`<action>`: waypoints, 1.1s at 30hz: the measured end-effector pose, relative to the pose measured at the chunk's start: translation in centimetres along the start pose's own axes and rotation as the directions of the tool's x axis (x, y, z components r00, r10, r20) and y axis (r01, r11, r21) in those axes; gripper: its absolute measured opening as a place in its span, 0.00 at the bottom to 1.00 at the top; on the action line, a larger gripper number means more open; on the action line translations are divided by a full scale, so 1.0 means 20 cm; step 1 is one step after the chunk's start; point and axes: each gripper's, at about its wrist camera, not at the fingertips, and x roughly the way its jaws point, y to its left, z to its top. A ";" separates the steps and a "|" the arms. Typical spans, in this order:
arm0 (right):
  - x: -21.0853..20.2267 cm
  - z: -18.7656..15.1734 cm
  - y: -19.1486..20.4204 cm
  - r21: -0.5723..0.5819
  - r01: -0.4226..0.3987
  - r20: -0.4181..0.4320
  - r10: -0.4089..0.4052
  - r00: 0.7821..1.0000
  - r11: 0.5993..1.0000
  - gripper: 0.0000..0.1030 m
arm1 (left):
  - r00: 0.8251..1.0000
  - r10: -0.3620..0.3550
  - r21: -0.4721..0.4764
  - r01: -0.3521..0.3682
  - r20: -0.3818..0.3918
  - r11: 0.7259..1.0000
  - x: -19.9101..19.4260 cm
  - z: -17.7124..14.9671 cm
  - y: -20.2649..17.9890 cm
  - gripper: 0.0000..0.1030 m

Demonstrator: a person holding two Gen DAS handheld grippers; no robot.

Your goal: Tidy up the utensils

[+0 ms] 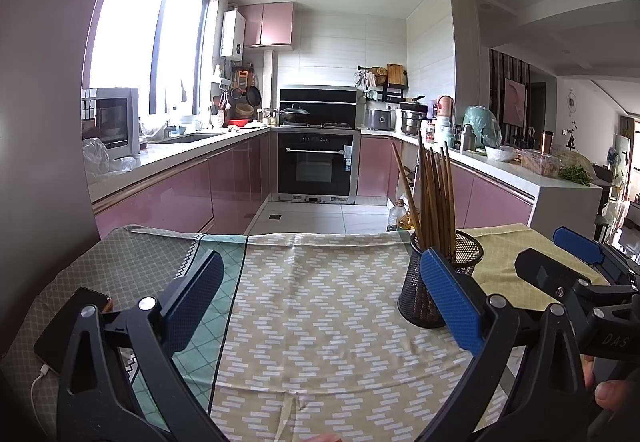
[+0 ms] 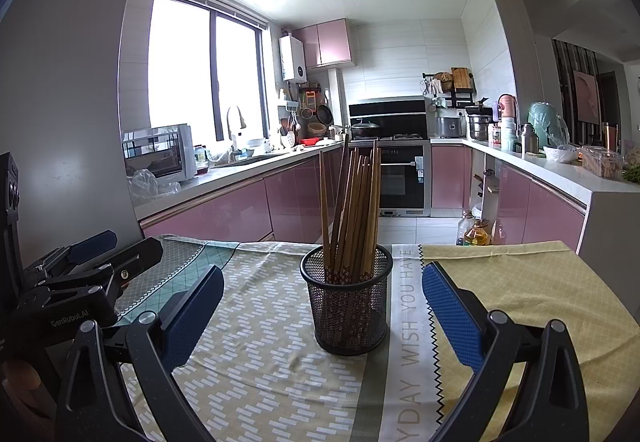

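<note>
With both tools held low over the bench [image 2: 540,282], my left hand-held gripper [image 1: 324,298] has its jaws spread wide and nothing between them. Same for my right hand-held gripper [image 2: 324,306]: jaws wide apart, empty.

Chopsticks [image 2: 352,209] are all standing in the black mesh holder [image 2: 347,306], a brown bundle leaning slightly, one or two splayed off to the left. Holder is upright on the patterned cloth [image 2: 256,342], near the middle of the bench, a bit toward the far edge.

From the right wrist view the holder sits centred between my two blue pads [image 2: 452,318], ahead of them, not touching either. From the left wrist view the holder [image 1: 440,282] is off to the right, partly hidden behind my right-side pad [image 1: 450,294]; can't tell if there is contact there. Chopsticks [image 1: 434,193] stick up well above the rim.

Right gripper body also shows at the right edge of the left view, with my fingers [image 1: 612,396] on it. Left gripper body shows at the left edge of the right view.

Dark phone [image 1: 72,326] lies on the cloth at the left, white cable [image 1: 38,386] plugged into its near end.

Cloth has printed text running along a pale strip [image 2: 408,342] right of the holder. No loose utensils visible on the cloth.
</note>
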 end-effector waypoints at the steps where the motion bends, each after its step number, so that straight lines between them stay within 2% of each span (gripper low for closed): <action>1: 0.00 0.00 0.00 0.000 0.000 0.000 0.000 1.000 1.000 0.93 | 1.000 -0.001 -0.001 0.001 0.000 1.000 0.00 0.00 0.00 0.94; 33: 0.00 -0.02 -0.01 0.006 -0.001 -0.005 0.001 1.000 1.000 0.93 | 1.000 -0.002 0.005 0.002 -0.003 1.000 0.00 -0.02 0.00 0.94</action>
